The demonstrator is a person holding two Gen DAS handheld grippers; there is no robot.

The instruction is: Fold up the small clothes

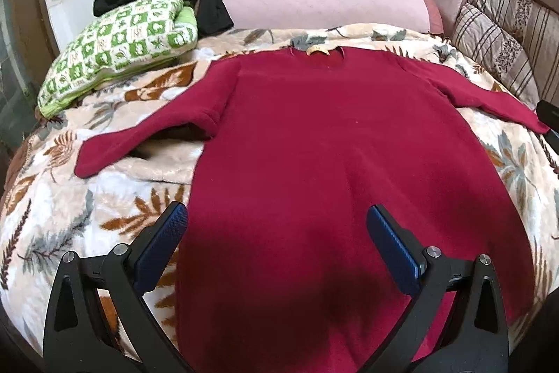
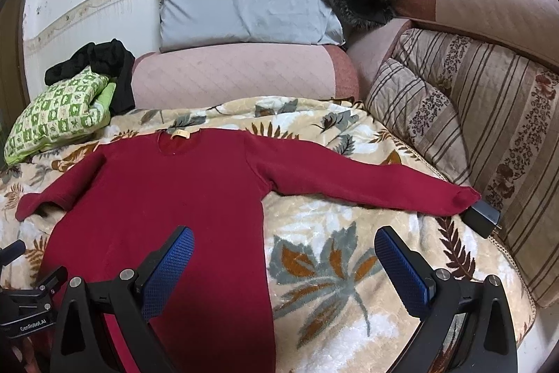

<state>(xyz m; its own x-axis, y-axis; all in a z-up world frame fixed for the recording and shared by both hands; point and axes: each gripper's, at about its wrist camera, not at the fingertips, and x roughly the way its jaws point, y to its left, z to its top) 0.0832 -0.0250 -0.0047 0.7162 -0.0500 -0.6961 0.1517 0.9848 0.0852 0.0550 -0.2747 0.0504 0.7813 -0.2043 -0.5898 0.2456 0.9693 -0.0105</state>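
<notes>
A dark red long-sleeved sweater [image 1: 314, 135] is spread flat on the leaf-patterned blanket [image 2: 332, 268], collar at 12 o'clock, sleeves outstretched. Both the left gripper [image 1: 276, 215] and right gripper [image 2: 283, 236] are held spread, empty. "GenRobot.AI" is read at 8 o'clock.

Sweater [image 1: 314, 135]: matt red knit cloth. Blanket [image 2: 349, 233]: plush, leaf-printed fleece. Gripper pads [image 2: 167, 271]: blue textured rubber on black matt plastic.

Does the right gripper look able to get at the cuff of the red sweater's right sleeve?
Probably yes. The right gripper is open, and only bare blanket lies between it and the cuff.
</notes>
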